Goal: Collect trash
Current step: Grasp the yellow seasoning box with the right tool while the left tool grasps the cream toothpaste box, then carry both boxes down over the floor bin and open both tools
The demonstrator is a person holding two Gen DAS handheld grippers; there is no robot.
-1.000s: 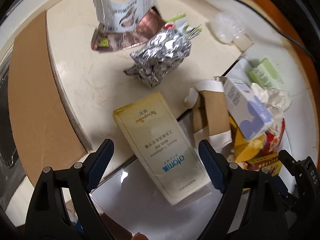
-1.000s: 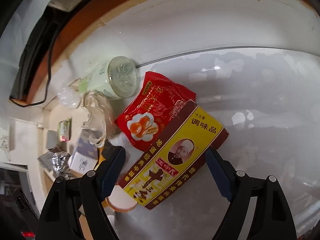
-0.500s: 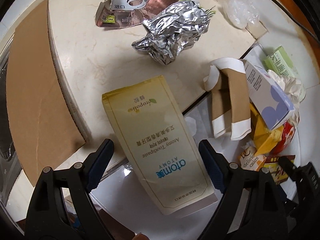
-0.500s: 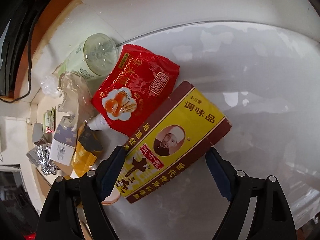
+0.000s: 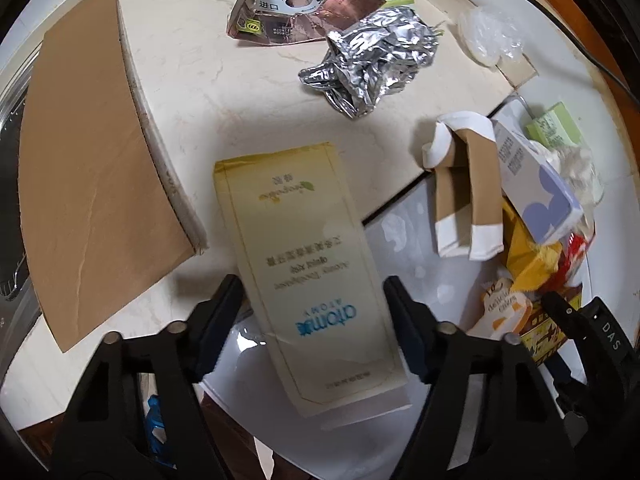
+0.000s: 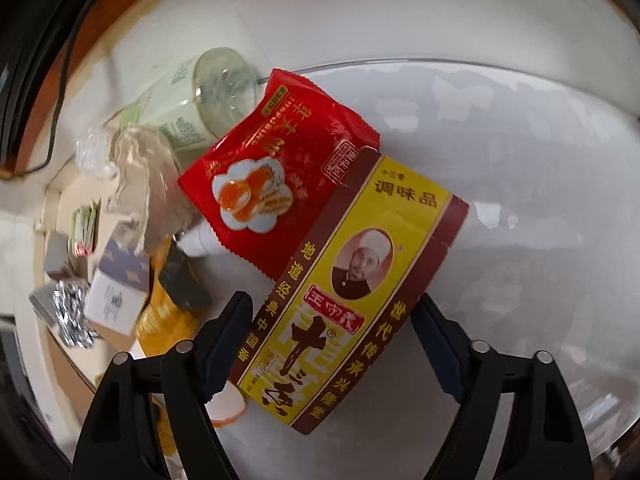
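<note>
The left gripper (image 5: 312, 304) is spread wide — its fingers straddle the near end of the pale yellow toothpaste box (image 5: 304, 276) without touching it. The box lies flat, half on the cream counter (image 5: 192, 92), half on a white board (image 5: 404, 240). Beyond sit crumpled foil (image 5: 372, 62) and a torn wrapper (image 5: 296, 4). The right gripper (image 6: 332, 312) — likewise spread — flanks the yellow seasoning box (image 6: 352, 292), with the red snack packet (image 6: 276, 184) just behind.
</note>
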